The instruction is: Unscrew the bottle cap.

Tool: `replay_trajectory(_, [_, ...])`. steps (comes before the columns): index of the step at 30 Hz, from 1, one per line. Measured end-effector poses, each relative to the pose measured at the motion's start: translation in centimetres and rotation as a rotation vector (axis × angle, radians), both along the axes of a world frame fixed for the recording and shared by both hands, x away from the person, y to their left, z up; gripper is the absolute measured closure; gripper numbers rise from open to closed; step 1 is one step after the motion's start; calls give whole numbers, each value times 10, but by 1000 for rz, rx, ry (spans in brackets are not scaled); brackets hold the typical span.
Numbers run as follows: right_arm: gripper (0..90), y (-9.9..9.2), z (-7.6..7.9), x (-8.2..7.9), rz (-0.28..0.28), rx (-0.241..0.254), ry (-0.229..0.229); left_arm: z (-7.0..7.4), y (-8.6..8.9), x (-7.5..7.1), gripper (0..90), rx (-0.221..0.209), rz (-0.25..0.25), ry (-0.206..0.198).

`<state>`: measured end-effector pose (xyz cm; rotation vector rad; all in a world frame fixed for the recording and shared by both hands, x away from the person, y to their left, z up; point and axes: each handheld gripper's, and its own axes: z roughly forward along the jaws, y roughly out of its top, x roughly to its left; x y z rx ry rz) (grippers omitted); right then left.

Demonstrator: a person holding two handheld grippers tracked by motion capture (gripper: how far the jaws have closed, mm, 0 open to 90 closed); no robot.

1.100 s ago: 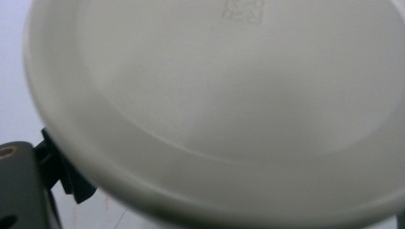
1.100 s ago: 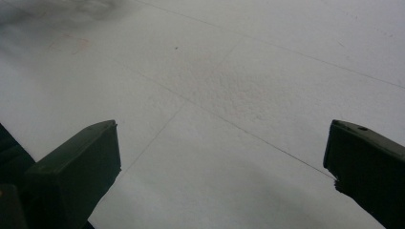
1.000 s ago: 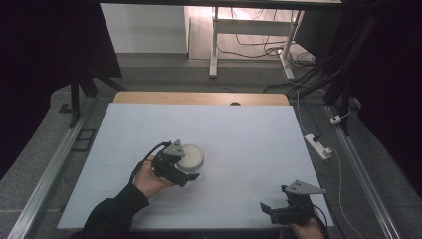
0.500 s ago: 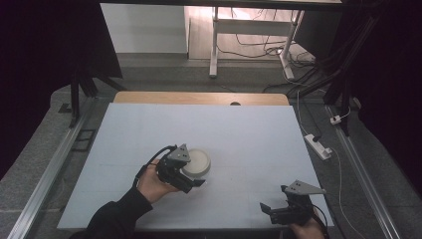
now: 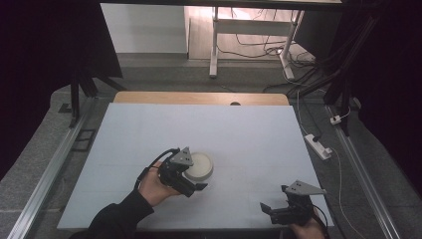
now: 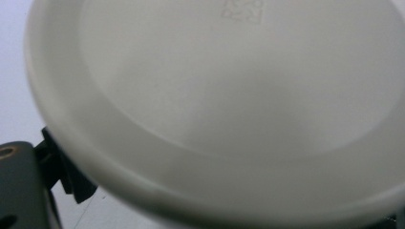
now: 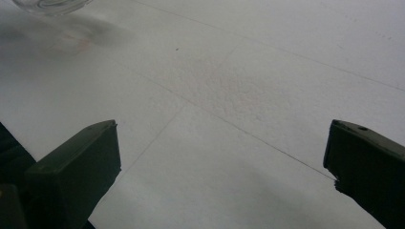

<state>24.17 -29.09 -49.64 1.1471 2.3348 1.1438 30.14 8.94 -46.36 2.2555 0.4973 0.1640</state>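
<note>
- While my left gripper (image 5: 195, 180) looks clenched across the white dish (image 5: 200, 166) near the middle of the tabletop (image 5: 239, 129), the hold is my main worry. In the left gripper view the dish (image 6: 229, 95) crowds right up to the camera, and I can make out one of the fingers (image 6: 67, 171) tucked under its rim. The contact on the other side is hidden, so I could be pinching less than I think.
- The dish looks smooth and round. If the fingers only catch the curved rim, my guess is it squirts out sideways or pivots as soon as I tilt my wrist.
- I can't tell whether the dish rests on the tabletop or is just off it. If it's lifted and slips, it drops and probably rolls or wobbles off toward an edge.
- Squeezing harder isn't a free fix. The dish looks like thin plastic, so too much pressure could flex it and pop it loose.
- With the camera that close to the dish, I'm pretty much blind on the left side, so I could easily set it down crooked.
- My right gripper (image 5: 269, 211) sits at the near right edge of the tabletop, well apart from the dish, with its fingers (image 7: 81, 157) spread wide and nothing between them. If the dish gets away, that hand is too far off to catch it.
</note>
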Motion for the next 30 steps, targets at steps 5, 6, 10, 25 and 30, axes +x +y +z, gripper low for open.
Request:
replay_trajectory(5, [0, -3, 1, 1, 4, 31, 6, -1, 1, 0, 77, 1, 6, -3])
replay_trajectory(6, [0, -4, 1, 1, 1, 38, 6, -1, 2, 1, 77, 1, 7, -3])
replay_trajectory(10, [0, -4, 2, 1, 1, 55, 2, -2, 2, 0, 77, 0, 11, -7])
replay_trajectory(25, [0, 19, 17, -1, 114, 83, -54, -3, 3, 0, 77, -8, 10, -8])
replay_trajectory(30, [0, 32, 25, 0, 168, 87, -84, -3, 2, 0, 78, -9, 7, -10])
